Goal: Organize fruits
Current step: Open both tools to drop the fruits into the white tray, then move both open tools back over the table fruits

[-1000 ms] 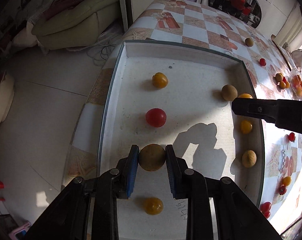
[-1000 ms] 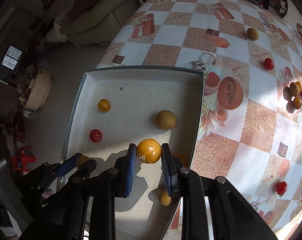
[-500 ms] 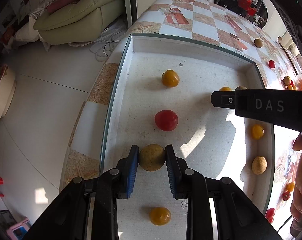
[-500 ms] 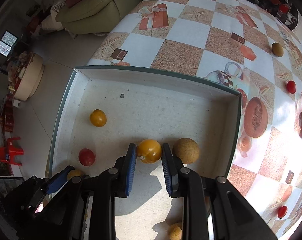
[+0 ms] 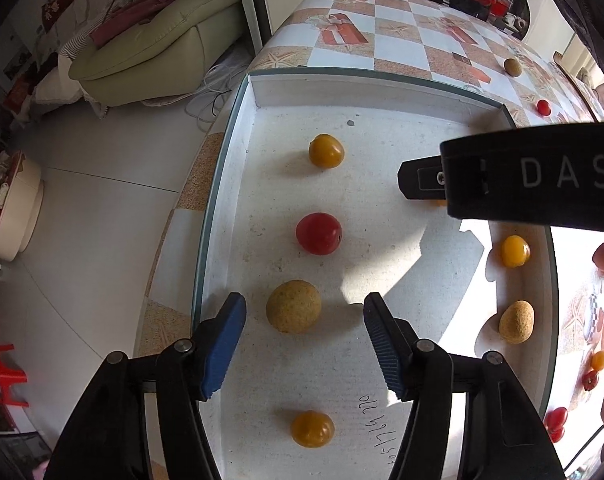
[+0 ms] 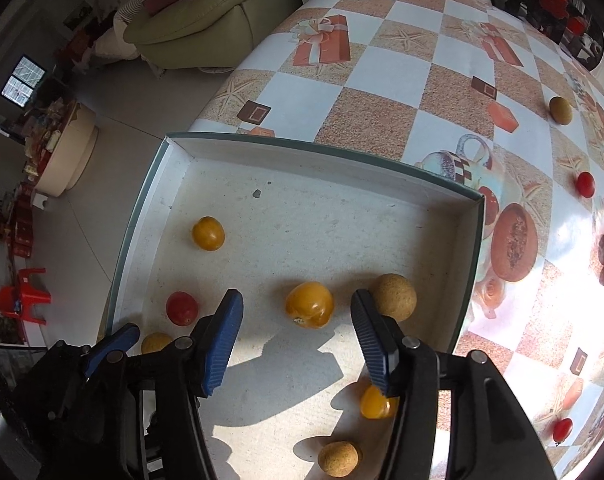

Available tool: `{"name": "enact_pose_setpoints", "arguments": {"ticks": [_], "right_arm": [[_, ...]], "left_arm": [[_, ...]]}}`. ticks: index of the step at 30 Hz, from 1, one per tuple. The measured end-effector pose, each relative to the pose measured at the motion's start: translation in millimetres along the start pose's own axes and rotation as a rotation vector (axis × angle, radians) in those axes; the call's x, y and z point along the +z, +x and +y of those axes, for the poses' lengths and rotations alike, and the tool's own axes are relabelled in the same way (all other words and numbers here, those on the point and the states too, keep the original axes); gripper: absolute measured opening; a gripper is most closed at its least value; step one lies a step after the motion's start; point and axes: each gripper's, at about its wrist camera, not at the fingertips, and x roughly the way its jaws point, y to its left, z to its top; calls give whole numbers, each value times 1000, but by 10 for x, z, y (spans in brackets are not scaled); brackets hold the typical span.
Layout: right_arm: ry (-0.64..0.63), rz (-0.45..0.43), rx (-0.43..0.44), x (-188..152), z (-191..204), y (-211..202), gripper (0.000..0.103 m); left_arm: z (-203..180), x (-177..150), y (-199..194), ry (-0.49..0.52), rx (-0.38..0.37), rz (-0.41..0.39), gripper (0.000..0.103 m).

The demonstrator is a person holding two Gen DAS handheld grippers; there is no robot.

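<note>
A white shallow tray (image 5: 230,184) holds the fruits. My left gripper (image 5: 304,344) is open around a brown round fruit (image 5: 293,306) that rests on the tray floor. Beyond it lie a red tomato (image 5: 318,233) and a yellow tomato (image 5: 326,151); another yellow one (image 5: 312,428) lies below. My right gripper (image 6: 296,338) is open around a yellow tomato (image 6: 309,305) lying on the tray (image 6: 150,184). A brown fruit (image 6: 394,297) sits just right of it. The right gripper crosses the left wrist view (image 5: 422,180).
A yellow tomato (image 5: 515,251) and a brown fruit (image 5: 516,321) lie along the tray's right side. Loose fruits lie on the checkered tablecloth: a brown one (image 6: 561,109), red tomatoes (image 6: 585,184) (image 6: 562,430). A green sofa (image 5: 154,48) stands beyond the table edge.
Both grippers have opened and let go of their fruits, which now lie on the tray floor. The right gripper moved further left over the tray.
</note>
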Motion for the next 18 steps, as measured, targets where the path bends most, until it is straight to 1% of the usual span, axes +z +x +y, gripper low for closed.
{"name": "enact_pose_setpoints", "arguments": {"ticks": [2,4,9,12,14,15,16,17,18], "right_arm": [[12,-18,19,-39,8,-59,72],[27,-38,41,-53,-24,-141,82],[102,-68,109,-129,-161,-366,84],[130,-93,112,-189,-265,-519,85],[143,-106,98,-255,-345,-614,85],[149,-110,89,-286,-388,-652,85],[156,-114,80,-293,-425,-691,85],[164,-118,69,-321,-482,-726,85],[170,-124,52,-356,-540,-764,85]], "left_arm": [[0,-21,-2,-6,-6,10,63],[6,-39,-14,-14,-6,18,63],[-39,-61,-61,1,-2,33,63],[-112,-65,-126,23,-6,23,63],[-187,-56,-161,39,-14,20,63],[-226,-48,-177,46,-15,19,64],[-274,-38,-196,54,-19,14,76],[-318,-31,-228,60,-22,1,84],[-369,-24,-267,70,-27,-15,84]]}}
